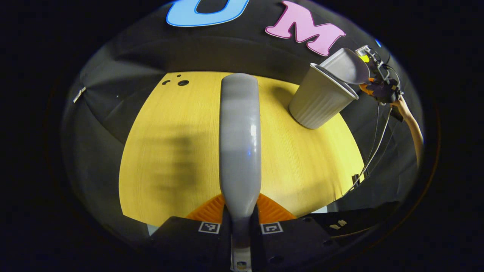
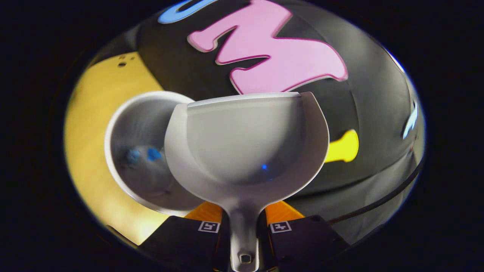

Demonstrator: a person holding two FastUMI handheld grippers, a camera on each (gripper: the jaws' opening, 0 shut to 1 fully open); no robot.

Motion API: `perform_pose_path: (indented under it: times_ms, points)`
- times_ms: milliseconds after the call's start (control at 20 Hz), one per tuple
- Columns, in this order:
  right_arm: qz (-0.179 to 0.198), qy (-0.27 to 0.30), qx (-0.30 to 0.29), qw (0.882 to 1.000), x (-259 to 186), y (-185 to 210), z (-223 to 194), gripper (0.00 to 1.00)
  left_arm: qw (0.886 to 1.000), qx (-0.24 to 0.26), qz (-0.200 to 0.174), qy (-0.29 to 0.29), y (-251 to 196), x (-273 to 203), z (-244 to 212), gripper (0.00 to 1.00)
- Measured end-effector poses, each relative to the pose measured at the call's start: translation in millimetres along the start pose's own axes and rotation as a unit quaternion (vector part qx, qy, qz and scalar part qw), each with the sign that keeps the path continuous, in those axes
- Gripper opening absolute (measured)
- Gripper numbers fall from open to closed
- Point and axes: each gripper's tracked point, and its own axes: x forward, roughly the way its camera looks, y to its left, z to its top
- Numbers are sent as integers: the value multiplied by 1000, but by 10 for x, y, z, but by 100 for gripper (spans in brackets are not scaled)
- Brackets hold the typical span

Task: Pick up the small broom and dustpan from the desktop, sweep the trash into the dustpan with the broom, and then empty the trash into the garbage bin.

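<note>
Yellow desktop [image 1: 181,151] lies swept bare under the broom [image 1: 240,143], pinched by its handle in the left gripper [image 1: 241,223]. To its right, the right gripper [image 2: 244,226] clamps the dustpan [image 2: 249,147] handle, tipping the pan at the garbage bin [image 2: 140,151], where blue scraps [image 2: 153,153] already sit; emptying looks nearly finished.

blurred blue bits [image 2: 143,155] in bin [image 2: 124,113]

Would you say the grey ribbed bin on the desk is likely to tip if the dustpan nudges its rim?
Probably yes. The bin tapers to a narrow base and looks like thin, light plastic. The dustpan hangs at its rim, high up, where a nudge has leverage. Few scraps weigh it down.
</note>
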Motion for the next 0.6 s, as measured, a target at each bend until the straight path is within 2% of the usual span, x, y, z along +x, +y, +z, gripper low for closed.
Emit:
perform_pose_path:
  times_ms: [50,150,350,600]
  points:
    - [6,-8,35,999,-43,-36,60,33,1000,-9,3,-4,-19,15,9,25]
    - [26,-23,98,995,-43,-37,107,33,1000,-22,16,-5,77,43,-12,25]
    - [88,-30,207,974,-144,46,264,33,998,-61,26,-2,174,87,-129,25]
    - [147,-45,261,953,-205,168,386,33,996,-70,60,-8,393,193,-234,24]
